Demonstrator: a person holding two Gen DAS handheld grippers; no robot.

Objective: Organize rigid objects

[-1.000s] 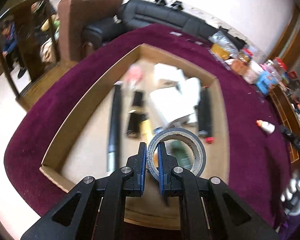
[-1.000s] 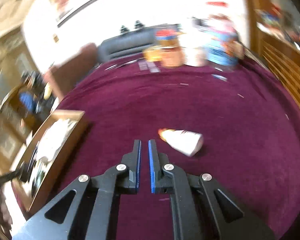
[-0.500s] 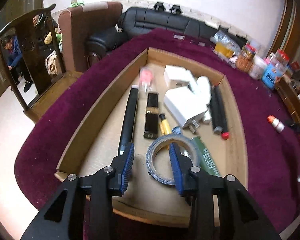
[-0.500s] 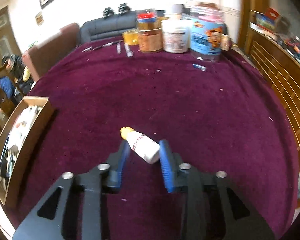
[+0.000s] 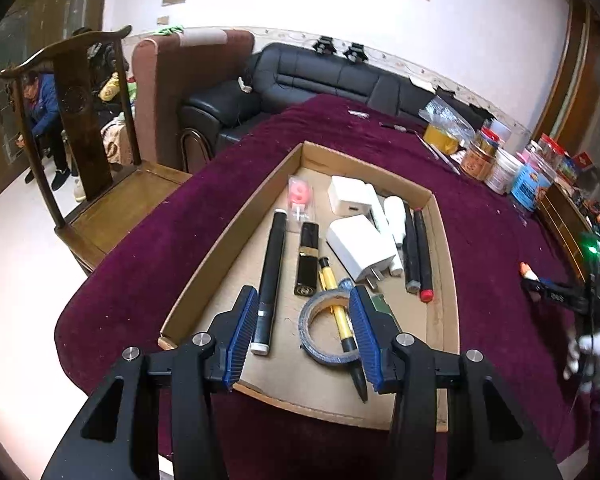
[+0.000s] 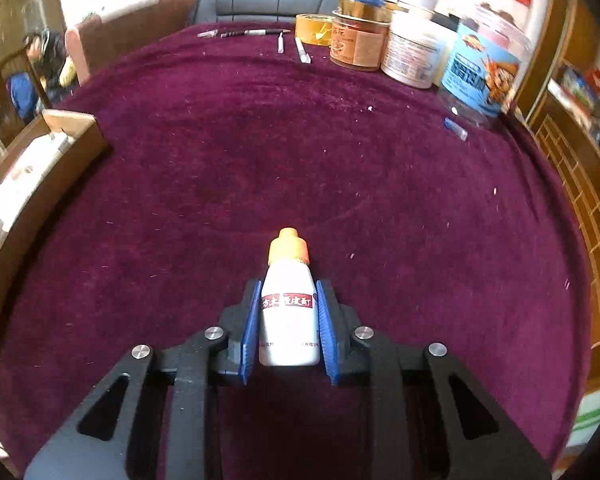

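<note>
My left gripper [image 5: 303, 312] is wide open and empty above the near end of a cardboard box [image 5: 204, 268]. A roll of tape [image 5: 327, 334] lies flat in the box, just below and between the pads, over a yellow pen [image 5: 338, 312]. My right gripper [image 6: 287, 308] is closed around a small white bottle with an orange cap [image 6: 288, 304], which lies on the maroon cloth [image 6: 340, 184] with its cap pointing away. Both pads sit against the bottle's sides. The right gripper [image 5: 556, 298] also shows at the right edge of the left wrist view.
The box also holds a black tube [image 5: 270, 276], a black lighter [image 5: 307, 264], white chargers [image 5: 360, 252], markers [image 5: 418, 256] and a pink item [image 5: 300, 194]. Jars and tubs [image 6: 412, 52] stand at the cloth's far edge, with pens [image 6: 256, 33]. The box corner [image 6: 72, 128] is at left.
My left gripper opened and let go of the tape roll, which now lies in the box; the gripper pulled back. My right gripper opened, moved over the white bottle and closed on it.
</note>
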